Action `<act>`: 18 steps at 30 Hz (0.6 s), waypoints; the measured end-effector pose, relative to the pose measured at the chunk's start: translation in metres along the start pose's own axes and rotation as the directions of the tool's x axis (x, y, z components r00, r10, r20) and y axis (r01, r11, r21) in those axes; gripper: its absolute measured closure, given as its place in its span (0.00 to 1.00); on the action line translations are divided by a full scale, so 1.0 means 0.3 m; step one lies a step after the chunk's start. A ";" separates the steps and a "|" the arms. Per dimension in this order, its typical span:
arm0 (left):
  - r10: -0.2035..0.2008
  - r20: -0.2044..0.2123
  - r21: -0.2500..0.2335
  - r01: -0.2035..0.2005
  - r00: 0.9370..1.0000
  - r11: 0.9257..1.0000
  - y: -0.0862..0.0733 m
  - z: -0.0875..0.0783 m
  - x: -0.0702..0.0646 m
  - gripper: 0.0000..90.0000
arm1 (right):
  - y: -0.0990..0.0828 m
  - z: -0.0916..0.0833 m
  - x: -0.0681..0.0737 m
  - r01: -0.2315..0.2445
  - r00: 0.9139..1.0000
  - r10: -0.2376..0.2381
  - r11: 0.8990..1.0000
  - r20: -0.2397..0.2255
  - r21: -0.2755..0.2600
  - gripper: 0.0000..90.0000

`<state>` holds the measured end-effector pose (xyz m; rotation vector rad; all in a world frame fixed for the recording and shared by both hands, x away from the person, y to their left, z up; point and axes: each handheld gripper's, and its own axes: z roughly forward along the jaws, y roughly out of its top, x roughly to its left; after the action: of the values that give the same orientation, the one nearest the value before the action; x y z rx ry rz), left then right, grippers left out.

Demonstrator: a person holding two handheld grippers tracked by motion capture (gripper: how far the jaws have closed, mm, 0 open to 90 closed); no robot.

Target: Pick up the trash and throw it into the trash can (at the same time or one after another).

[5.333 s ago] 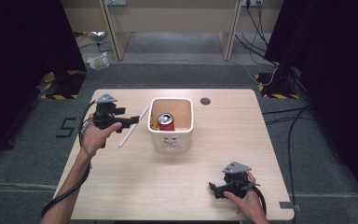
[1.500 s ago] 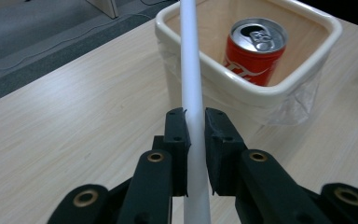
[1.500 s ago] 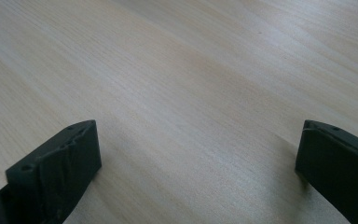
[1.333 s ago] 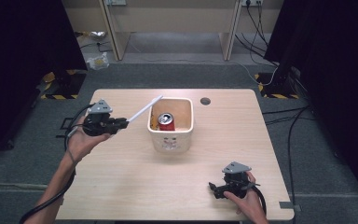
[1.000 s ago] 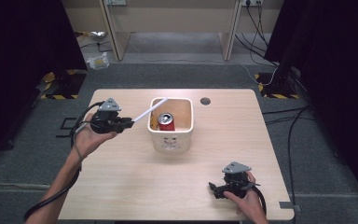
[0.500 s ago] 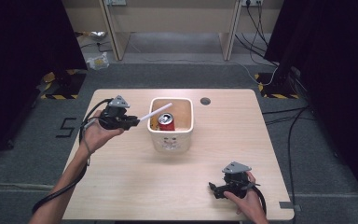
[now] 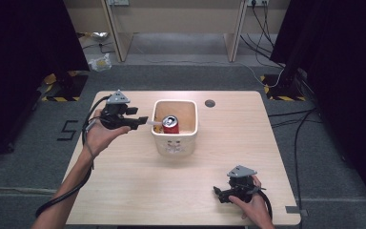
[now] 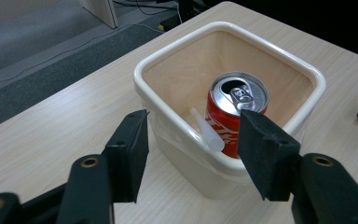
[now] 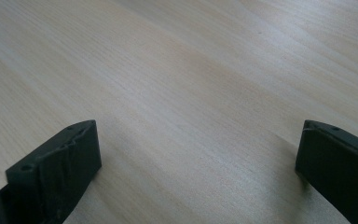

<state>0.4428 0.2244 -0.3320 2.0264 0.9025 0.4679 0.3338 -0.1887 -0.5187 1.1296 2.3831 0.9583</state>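
Observation:
A cream square bin [image 7: 175, 102] [image 8: 270, 46] stands mid-table with a red drink can [image 7: 170, 124] [image 8: 233, 109] upright inside. A white straw [image 8: 207, 133] [image 7: 155, 122] leans inside the bin, between its near wall and the can. My left gripper [image 7: 142, 121] [image 8: 193, 144] hovers just left of the bin's rim. Its jaws have just been opening; they stand apart on either side of the straw's end without touching it. My right gripper [image 7: 218, 193] [image 9: 196, 154] rests open on the table at the front right, nothing between its jaws.
The wooden table [image 7: 124, 191] has a round cable hole [image 7: 209, 103] behind the bin. Cables trail from both grippers. Dark floor surrounds the table, with desk legs and a crumpled bag [image 7: 100, 62] beyond the far edge.
The left gripper carried the white straw rightward to the bin and lowered its tip inside. Its jaws, shut on the straw before, now stand apart. The right gripper has not moved.

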 end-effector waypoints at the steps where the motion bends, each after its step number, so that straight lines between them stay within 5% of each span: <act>1: -0.006 0.001 0.000 0.006 1.000 1.000 -0.003 -0.002 0.002 0.46 | 0.000 0.000 0.000 0.000 1.000 0.000 1.000 0.000 0.000 0.00; 18: -0.068 0.001 -0.029 0.068 0.998 0.997 -0.039 -0.035 0.015 0.30 | 0.000 0.000 0.000 0.000 1.000 0.000 1.000 0.000 0.002 0.00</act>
<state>0.4345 0.2380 -0.3358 1.9626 0.9563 0.4405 0.3338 -0.1888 -0.5186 1.1301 2.3845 0.9566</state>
